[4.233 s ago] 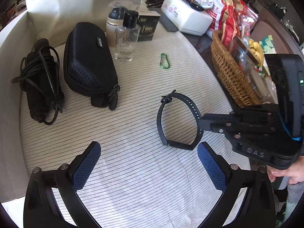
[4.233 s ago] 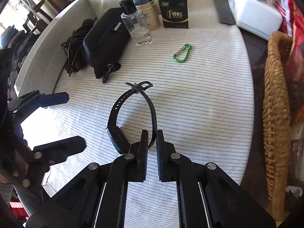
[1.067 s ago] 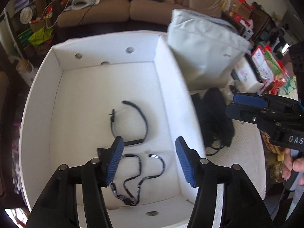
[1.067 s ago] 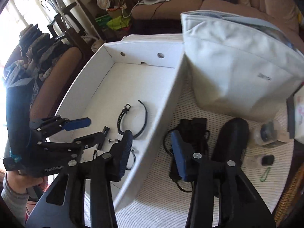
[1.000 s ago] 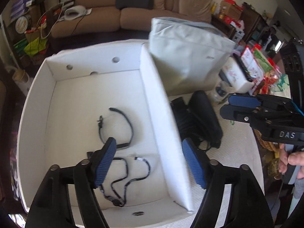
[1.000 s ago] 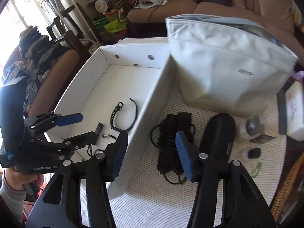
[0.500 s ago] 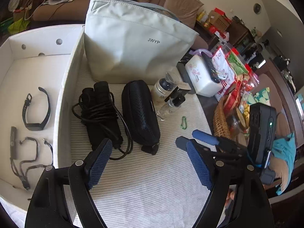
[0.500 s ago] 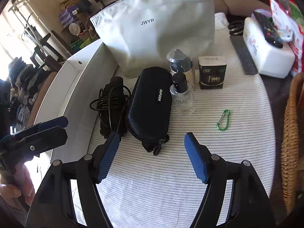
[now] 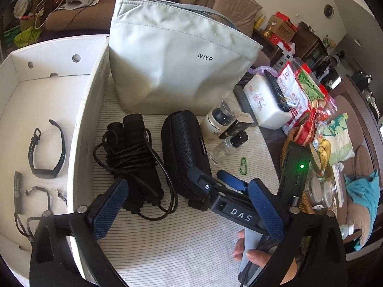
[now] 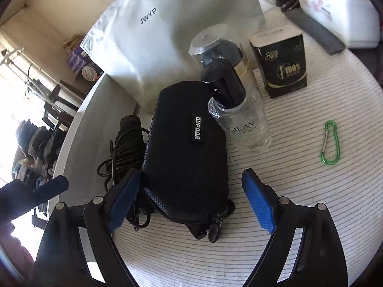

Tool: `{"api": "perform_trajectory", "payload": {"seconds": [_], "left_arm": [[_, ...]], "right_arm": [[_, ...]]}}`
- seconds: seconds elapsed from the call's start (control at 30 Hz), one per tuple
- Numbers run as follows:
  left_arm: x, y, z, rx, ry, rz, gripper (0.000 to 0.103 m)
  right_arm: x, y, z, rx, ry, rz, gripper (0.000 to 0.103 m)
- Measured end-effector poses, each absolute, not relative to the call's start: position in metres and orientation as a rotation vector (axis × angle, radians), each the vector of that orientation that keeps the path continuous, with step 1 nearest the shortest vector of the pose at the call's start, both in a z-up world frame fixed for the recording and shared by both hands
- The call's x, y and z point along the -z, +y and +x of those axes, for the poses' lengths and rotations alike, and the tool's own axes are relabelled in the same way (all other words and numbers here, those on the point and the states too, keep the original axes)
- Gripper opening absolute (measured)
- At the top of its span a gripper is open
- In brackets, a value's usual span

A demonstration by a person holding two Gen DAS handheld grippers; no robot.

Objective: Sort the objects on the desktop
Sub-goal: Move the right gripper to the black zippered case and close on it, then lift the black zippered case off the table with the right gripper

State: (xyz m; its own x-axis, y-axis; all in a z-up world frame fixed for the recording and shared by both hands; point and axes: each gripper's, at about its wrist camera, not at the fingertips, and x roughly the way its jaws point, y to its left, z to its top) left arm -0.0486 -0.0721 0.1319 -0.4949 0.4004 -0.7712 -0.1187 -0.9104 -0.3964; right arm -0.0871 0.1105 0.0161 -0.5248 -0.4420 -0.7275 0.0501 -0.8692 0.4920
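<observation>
A black zip case [image 10: 186, 153] lies on the striped mat; it also shows in the left wrist view [image 9: 185, 153]. My right gripper [image 10: 190, 201] is open, its blue pads on either side of the case's near end, not touching it. In the left wrist view the right gripper [image 9: 215, 179] shows above the case. My left gripper [image 9: 186, 208] is open and empty, held above the mat. A black cable bundle [image 9: 134, 157] lies left of the case. A black wristband [image 9: 47, 148] and a lanyard [image 9: 31, 203] lie in the white box [image 9: 81, 129].
A grey JWYP bag [image 9: 177, 64] stands behind the case. A clear Olay bottle [image 10: 241, 122], a capped jar [image 10: 222, 55] and a black carton [image 10: 282, 64] stand to its right. A green carabiner [image 10: 330, 142] lies further right. A wicker basket [image 9: 287, 148] is at the table's right edge.
The wristband went from my right gripper into the white box. Both grippers swung back right over the mat. My right gripper has dropped low and now straddles the black case.
</observation>
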Motion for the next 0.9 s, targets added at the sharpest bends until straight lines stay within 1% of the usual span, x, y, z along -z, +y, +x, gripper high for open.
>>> {"api": "perform_trajectory", "payload": {"seconds": [0.07, 0.13, 0.23, 0.27, 0.3, 0.33, 0.53, 0.73, 0.8, 0.9], "left_arm": [[-0.130, -0.075, -0.050, -2.437, -0.439, -1.375, 0.103], [-0.127, -0.076, -0.051, -2.428, -0.453, -1.382, 0.103], [-0.124, -0.077, -0.051, -2.417, -0.470, -1.389, 0.103], [-0.124, -0.078, -0.051, -2.415, -0.476, -1.389, 0.103], [-0.124, -0.078, -0.051, -2.412, -0.481, -1.390, 0.103], [-0.123, -0.078, -0.051, -2.409, -0.481, -1.393, 0.103], [-0.125, -0.079, -0.047, -2.415, -0.473, -1.405, 0.103], [-0.121, -0.072, -0.027, -2.367, -0.519, -1.437, 0.103], [-0.113, -0.065, -0.010, -2.327, -0.550, -1.445, 0.103], [-0.094, -0.055, 0.017, -2.267, -0.616, -1.478, 0.103]], "right_arm": [[-0.017, 0.100, -0.091, 2.461, -0.518, 1.347, 0.094], [-0.017, 0.091, -0.097, 2.472, -0.451, 1.368, 0.095], [-0.008, 0.089, -0.104, 2.434, -0.480, 1.405, 0.095], [-0.005, 0.089, -0.105, 2.427, -0.496, 1.399, 0.094], [-0.004, 0.089, -0.105, 2.421, -0.505, 1.377, 0.086], [-0.005, 0.089, -0.104, 2.423, -0.500, 1.355, 0.081], [-0.018, 0.085, -0.088, 2.451, -0.370, 1.328, 0.078], [-0.035, 0.094, -0.042, 2.413, -0.274, 1.380, 0.078], [-0.038, 0.099, -0.021, 2.388, -0.281, 1.400, 0.078], [-0.037, 0.112, 0.009, 2.335, -0.372, 1.429, 0.078]]}}
